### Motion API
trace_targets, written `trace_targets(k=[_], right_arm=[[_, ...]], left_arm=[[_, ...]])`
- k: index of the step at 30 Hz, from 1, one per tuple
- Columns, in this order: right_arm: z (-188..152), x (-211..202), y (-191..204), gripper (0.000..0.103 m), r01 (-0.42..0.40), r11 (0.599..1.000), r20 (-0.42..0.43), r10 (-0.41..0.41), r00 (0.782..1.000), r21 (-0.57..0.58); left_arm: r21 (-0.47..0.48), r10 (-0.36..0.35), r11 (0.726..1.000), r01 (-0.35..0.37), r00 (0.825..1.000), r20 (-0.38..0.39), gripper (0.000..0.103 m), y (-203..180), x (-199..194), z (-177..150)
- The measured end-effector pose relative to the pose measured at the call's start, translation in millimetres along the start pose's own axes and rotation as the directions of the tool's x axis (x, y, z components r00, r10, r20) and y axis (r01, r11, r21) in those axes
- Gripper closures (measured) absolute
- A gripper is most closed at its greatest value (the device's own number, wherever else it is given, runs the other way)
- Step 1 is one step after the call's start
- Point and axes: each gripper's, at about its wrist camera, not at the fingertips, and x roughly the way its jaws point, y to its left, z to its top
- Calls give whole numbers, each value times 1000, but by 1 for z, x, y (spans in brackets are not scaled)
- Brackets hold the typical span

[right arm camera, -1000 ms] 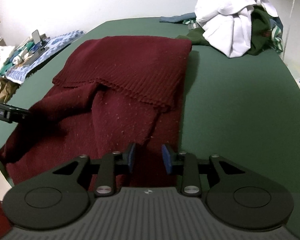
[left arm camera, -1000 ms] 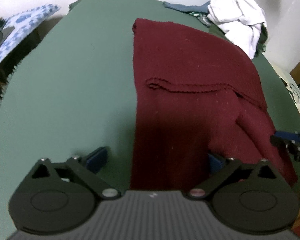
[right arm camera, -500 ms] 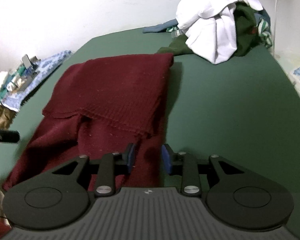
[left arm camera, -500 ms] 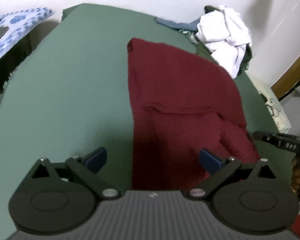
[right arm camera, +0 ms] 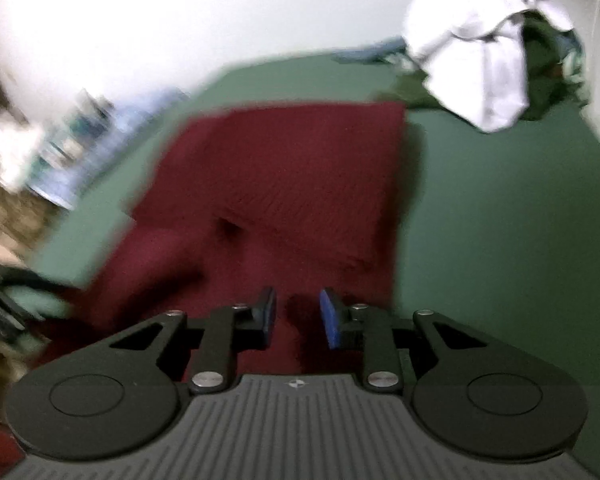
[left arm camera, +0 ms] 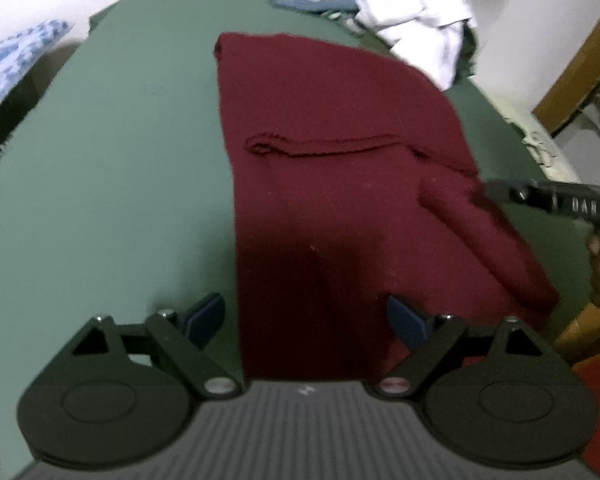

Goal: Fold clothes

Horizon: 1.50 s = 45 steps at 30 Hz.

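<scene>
Pulled back and lifted within the last second, both grippers, with more green tabletop (left arm camera: 112, 168) in view than a second ago; right-wrist view smeared by motion. Maroon knit garment (left arm camera: 340, 168) laid flat on the tabletop, partly folded, upper layer ending in a ribbed hem (left arm camera: 324, 146) across its middle, a sleeve-like roll trailing off at the near right. Long axis running straight away from both cameras toward the heap of white and dark clothes (right arm camera: 484, 64) at the far end. Left gripper (left arm camera: 306, 314) hovering above the garment's near-left edge, jaws spread wide and empty, one blue pad over bare tabletop, the other over cloth. Right gripper (right arm camera: 298, 316) above the near end nearer the right edge, jaws parted by a narrow gap, nothing between them. Neither plainly nearer to the cloth. Fits equally a fold just laid and let go, or a pause ahead of another fold.
</scene>
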Motion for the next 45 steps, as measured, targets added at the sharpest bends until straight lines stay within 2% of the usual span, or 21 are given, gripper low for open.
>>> trace_targets(k=[4, 8, 10, 14, 15, 16, 17, 18, 20, 24, 30, 33, 36, 39, 43, 44, 45], right_arm=[[4, 2, 5, 75, -60, 998, -2, 60, 998, 22], [12, 36, 13, 74, -91, 991, -48, 96, 994, 96], [14, 50, 16, 74, -103, 985, -76, 114, 991, 139], [14, 58, 27, 74, -69, 990, -96, 81, 992, 122], [13, 58, 29, 82, -61, 992, -93, 71, 993, 108], [14, 58, 31, 95, -55, 995, -89, 63, 994, 86], [14, 57, 33, 95, -51, 997, -80, 56, 995, 63], [16, 53, 35, 95, -51, 998, -51, 53, 997, 36], [19, 47, 41, 96, -22, 999, -14, 21, 1000, -31], [14, 64, 38, 88, -24, 996, -102, 15, 995, -84], [18, 30, 35, 79, -47, 996, 6, 47, 999, -74], [19, 33, 42, 80, -129, 989, -16, 128, 992, -78], [12, 55, 49, 80, -98, 992, -60, 93, 994, -82], [4, 67, 41, 82, -114, 993, -68, 114, 991, 4], [4, 50, 47, 83, -77, 992, -105, 66, 992, -99], [3, 44, 48, 83, -59, 990, -104, 46, 994, -127], [1, 37, 47, 83, -37, 988, -95, 23, 995, -148]], left_arm=[[48, -50, 998, 49, 999, 20, 14, -10, -22, 0], [66, -126, 990, 126, 992, -1, 14, -21, -22, -2], [58, -127, 990, 130, 991, -42, 14, -25, -12, -7], [26, -130, 991, 132, 989, -75, 23, -29, 2, -15], [39, -119, 992, 123, 990, -76, 32, -31, 2, -16], [52, -110, 992, 115, 991, -77, 39, -32, 3, -16], [59, -115, 991, 121, 990, -87, 57, -32, 2, -16], [53, -126, 990, 132, 987, -100, 68, -29, 1, -16], [43, -141, 988, 147, 983, -117, 79, -23, 0, -17], [35, -149, 987, 154, 981, -122, 76, -18, 0, -18], [36, -128, 991, 133, 985, -113, 75, -14, -2, -16], [35, -129, 990, 134, 984, -119, 75, -10, -1, -16], [51, -122, 990, 129, 984, -129, 76, -8, -1, -16], [70, -118, 989, 129, 982, -144, 76, -10, -4, -16], [77, -108, 990, 118, 986, -123, 76, -8, -15, -9], [79, -97, 991, 106, 989, -108, 71, -6, -19, -6], [74, -80, 994, 87, 993, -91, 61, -2, -22, -4]])
